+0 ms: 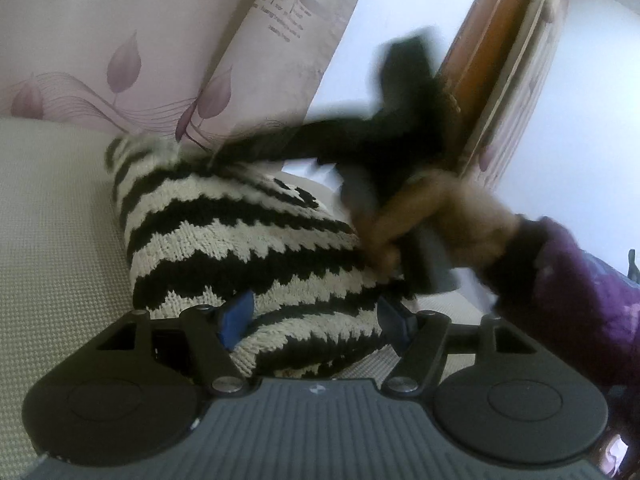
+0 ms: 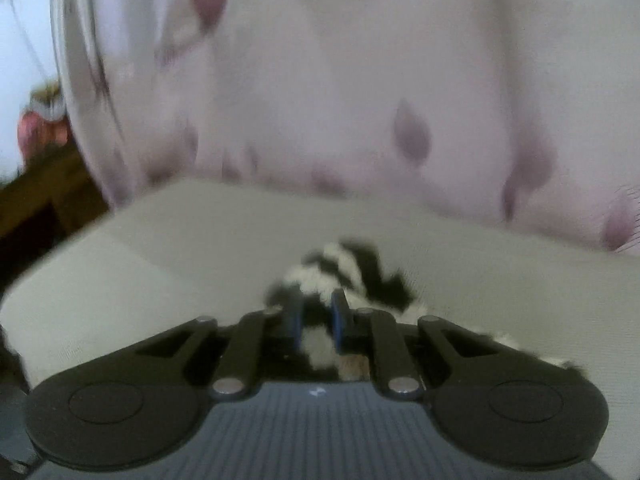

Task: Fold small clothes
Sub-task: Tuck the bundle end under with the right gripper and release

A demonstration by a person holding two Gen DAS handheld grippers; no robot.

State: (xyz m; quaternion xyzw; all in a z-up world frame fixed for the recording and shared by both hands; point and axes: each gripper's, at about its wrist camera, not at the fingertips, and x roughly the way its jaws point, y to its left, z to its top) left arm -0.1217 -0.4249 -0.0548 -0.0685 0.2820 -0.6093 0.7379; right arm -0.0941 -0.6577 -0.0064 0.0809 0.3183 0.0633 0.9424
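Right gripper (image 2: 317, 320) pinches the striped knit sweater (image 1: 248, 248); left gripper (image 1: 316, 320), fingers wide, apparently straddles it.

Your left wrist view sits low and very close behind the striped knit (image 1: 248, 248), facing the floral wall (image 1: 80, 40). Your right wrist view, blurred, looks the same way from slightly farther back; both share the knit (image 2: 344, 272) and wall (image 2: 360, 80).
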